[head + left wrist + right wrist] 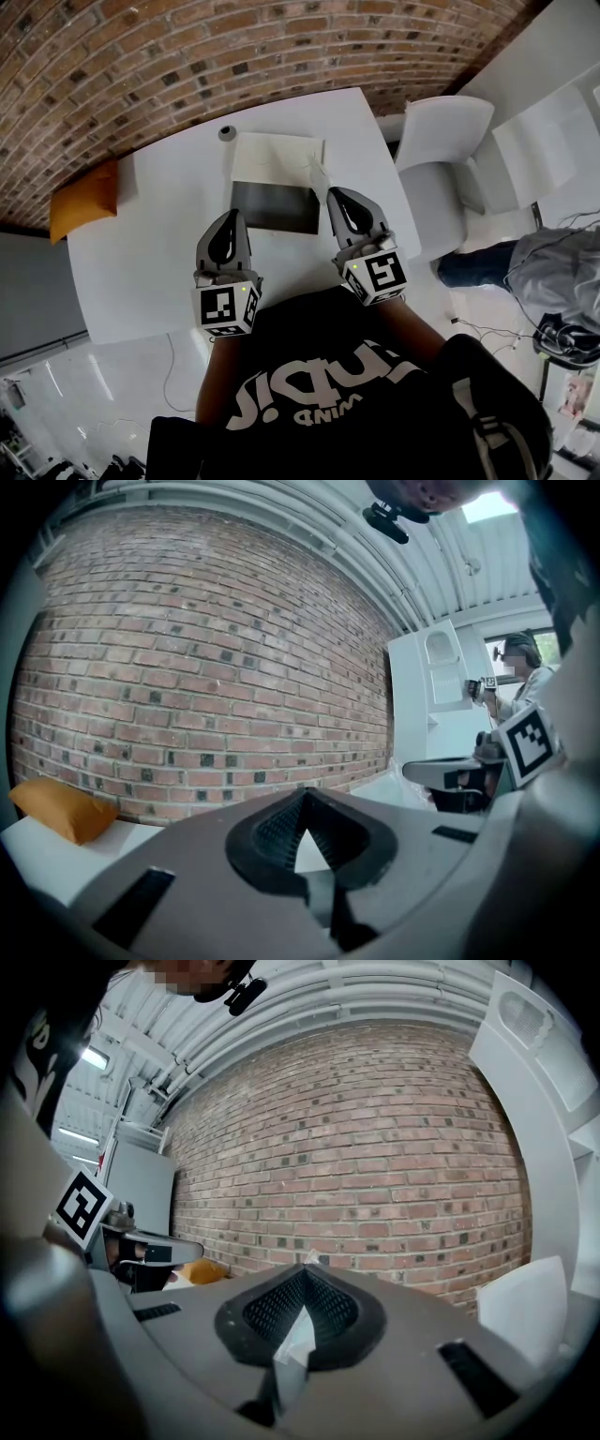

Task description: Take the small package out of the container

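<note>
My right gripper (pixel 306 1274) pinching small clear plastic package (pixel 295 1340), left gripper (pixel 306 797) closed, empty, with the open white container (pixel 277 152) at twelve o'clock.

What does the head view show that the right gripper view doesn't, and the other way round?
Only the head view shows the container with its dark inside, and a small grey round thing near it.

Only the right gripper view shows the ceiling pipes overhead.

Both show the right gripper shut on the thin clear package, the left gripper, the brick wall, the orange cushion and the white chair.
</note>
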`<move>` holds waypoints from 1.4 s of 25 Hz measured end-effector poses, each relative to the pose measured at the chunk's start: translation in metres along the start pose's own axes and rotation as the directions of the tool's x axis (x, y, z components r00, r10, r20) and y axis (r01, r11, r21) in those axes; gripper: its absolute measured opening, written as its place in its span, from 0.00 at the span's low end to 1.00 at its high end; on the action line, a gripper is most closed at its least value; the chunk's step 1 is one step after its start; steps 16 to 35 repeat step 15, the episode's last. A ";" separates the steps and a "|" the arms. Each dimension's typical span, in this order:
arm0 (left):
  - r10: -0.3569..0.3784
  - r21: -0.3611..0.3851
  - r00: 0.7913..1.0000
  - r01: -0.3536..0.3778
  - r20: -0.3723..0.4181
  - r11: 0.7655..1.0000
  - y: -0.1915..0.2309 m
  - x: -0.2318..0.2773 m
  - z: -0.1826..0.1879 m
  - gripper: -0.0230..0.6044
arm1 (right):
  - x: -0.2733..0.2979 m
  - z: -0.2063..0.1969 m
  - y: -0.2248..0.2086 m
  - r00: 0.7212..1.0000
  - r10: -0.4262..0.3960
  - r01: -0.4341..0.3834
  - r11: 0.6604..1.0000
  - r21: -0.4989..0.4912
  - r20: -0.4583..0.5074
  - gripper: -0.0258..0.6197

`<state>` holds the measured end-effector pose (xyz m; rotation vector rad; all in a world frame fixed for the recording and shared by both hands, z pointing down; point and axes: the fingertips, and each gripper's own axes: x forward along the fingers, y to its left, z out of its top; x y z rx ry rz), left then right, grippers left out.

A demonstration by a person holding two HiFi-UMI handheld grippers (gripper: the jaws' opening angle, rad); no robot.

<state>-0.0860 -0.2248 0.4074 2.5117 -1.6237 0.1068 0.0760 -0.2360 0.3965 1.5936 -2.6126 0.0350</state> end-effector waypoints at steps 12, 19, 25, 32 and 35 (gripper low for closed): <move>0.003 -0.002 1.000 -0.003 0.000 1.000 0.002 0.002 0.000 0.04 | 0.002 -0.003 0.000 1.000 0.001 -0.001 1.000 0.009 -0.007 0.04; 0.005 -0.011 1.000 -0.005 0.001 1.000 0.004 0.003 0.001 0.04 | 0.003 -0.003 -0.001 1.000 0.001 -0.001 1.000 0.007 -0.003 0.04; 0.005 -0.011 1.000 -0.005 0.001 1.000 0.004 0.003 0.001 0.04 | 0.003 -0.003 -0.001 1.000 0.001 -0.001 1.000 0.007 -0.003 0.04; 0.005 -0.011 1.000 -0.005 0.001 1.000 0.004 0.003 0.001 0.04 | 0.003 -0.003 -0.001 1.000 0.001 -0.001 1.000 0.007 -0.003 0.04; 0.005 -0.011 1.000 -0.005 0.001 1.000 0.004 0.003 0.001 0.04 | 0.003 -0.003 -0.001 1.000 0.001 -0.001 1.000 0.007 -0.003 0.04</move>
